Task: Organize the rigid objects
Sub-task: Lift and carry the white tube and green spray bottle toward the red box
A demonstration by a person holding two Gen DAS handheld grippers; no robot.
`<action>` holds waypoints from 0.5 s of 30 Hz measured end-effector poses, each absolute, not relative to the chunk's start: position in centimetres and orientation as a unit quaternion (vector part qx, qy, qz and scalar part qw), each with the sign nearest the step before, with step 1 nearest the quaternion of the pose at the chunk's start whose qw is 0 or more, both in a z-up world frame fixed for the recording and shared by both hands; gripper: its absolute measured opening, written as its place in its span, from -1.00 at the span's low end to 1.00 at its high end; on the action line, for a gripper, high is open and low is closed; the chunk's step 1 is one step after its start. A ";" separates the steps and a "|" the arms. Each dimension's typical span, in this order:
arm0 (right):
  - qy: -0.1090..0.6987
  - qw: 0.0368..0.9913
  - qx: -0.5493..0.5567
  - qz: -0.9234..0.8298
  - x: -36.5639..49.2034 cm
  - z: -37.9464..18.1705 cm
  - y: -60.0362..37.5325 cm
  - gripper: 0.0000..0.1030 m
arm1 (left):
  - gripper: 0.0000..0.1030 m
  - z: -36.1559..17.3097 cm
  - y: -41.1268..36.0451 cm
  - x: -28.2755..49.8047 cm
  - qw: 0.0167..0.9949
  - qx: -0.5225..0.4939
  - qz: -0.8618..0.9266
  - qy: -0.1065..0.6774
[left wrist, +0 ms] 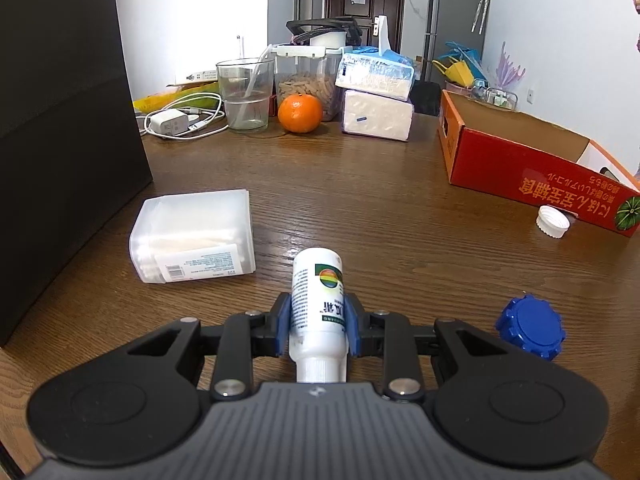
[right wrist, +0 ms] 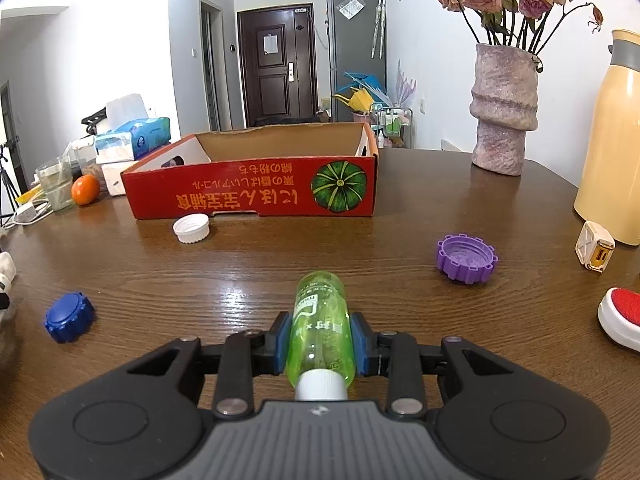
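Left wrist view: we find the left tool (left wrist: 318, 330) angled downward over the wooden counter (left wrist: 400, 216), its blue pads clamped on a white bottle (left wrist: 316, 308) whose uncapped threaded neck points back at the camera. A clear plastic box (left wrist: 194, 236) lies to its left, a blue cap (left wrist: 530, 328) to its right.

Right wrist view: we note the right tool (right wrist: 320, 342) likewise tilted down, clamped on a green bottle (right wrist: 322, 332), white neck toward the camera. Ahead stands the open red carton (right wrist: 256, 192), a white cap (right wrist: 191, 229) just before it, a purple cap (right wrist: 466, 258) well right.
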State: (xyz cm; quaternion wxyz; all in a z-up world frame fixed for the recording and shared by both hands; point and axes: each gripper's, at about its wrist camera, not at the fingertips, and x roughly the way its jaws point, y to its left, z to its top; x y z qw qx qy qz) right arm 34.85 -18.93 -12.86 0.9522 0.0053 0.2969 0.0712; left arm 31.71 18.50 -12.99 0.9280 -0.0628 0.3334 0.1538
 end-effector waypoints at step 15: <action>0.281 0.956 0.011 0.082 34.0 -12.4 -18.9 -0.41 | -0.46 -12.6 17.0 31.0 0.933 -0.074 0.140 0.324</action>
